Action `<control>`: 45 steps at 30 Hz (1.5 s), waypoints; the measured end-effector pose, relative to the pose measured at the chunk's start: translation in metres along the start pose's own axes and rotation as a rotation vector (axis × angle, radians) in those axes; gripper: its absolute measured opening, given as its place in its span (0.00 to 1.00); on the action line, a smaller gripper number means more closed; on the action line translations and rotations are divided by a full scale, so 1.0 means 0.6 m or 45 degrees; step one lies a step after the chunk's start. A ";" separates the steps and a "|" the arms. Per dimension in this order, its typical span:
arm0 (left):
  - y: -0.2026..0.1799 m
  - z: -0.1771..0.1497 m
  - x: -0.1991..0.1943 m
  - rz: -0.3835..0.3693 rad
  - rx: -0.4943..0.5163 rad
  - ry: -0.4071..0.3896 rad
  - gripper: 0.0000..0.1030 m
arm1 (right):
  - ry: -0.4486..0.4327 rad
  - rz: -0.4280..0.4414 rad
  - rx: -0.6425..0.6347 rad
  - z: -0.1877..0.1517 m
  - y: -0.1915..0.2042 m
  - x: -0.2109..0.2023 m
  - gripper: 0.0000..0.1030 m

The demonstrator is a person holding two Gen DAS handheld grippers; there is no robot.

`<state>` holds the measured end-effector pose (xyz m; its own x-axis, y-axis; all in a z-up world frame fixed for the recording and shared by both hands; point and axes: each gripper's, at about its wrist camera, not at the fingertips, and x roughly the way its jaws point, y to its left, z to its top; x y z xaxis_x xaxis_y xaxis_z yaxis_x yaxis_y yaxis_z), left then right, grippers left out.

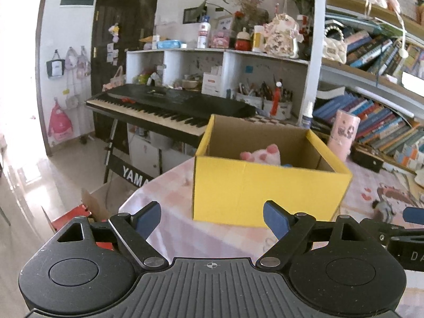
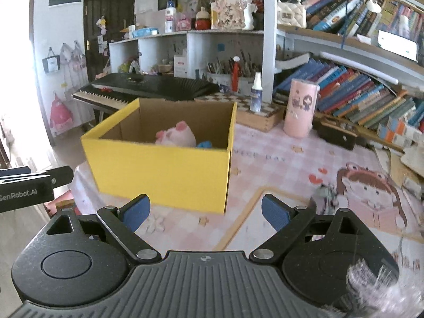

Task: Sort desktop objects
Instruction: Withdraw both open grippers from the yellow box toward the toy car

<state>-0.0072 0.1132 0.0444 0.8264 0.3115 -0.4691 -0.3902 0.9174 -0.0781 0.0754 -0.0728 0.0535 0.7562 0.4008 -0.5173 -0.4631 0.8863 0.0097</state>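
Note:
A yellow cardboard box stands open on the pink checked tablecloth; it also shows in the right wrist view. Inside lie a pink plush pig and something blue. My left gripper is open and empty, just in front of the box. My right gripper is open and empty, near the box's front right corner. A small grey object lies on the cloth to the right of the right gripper; it also shows in the left wrist view.
A pink cylindrical tin and a white spray bottle stand behind the box. Shelves of books run along the right. A black keyboard piano stands beyond the table's left edge. Cardboard boxes sit on the floor.

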 end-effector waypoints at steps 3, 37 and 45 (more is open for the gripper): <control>0.003 -0.011 -0.011 -0.007 0.016 0.014 0.84 | 0.014 -0.017 0.022 -0.020 0.007 -0.016 0.89; -0.070 -0.063 -0.018 -0.192 0.203 0.154 0.85 | 0.121 -0.218 0.174 -0.111 -0.024 -0.067 0.89; -0.112 -0.062 -0.001 -0.224 0.218 0.175 0.85 | 0.145 -0.251 0.194 -0.111 -0.063 -0.062 0.89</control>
<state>0.0032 0.0421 0.0172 0.8082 0.1177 -0.5770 -0.1615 0.9866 -0.0249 0.0340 -0.1368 0.0152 0.7639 0.1956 -0.6150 -0.2302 0.9729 0.0235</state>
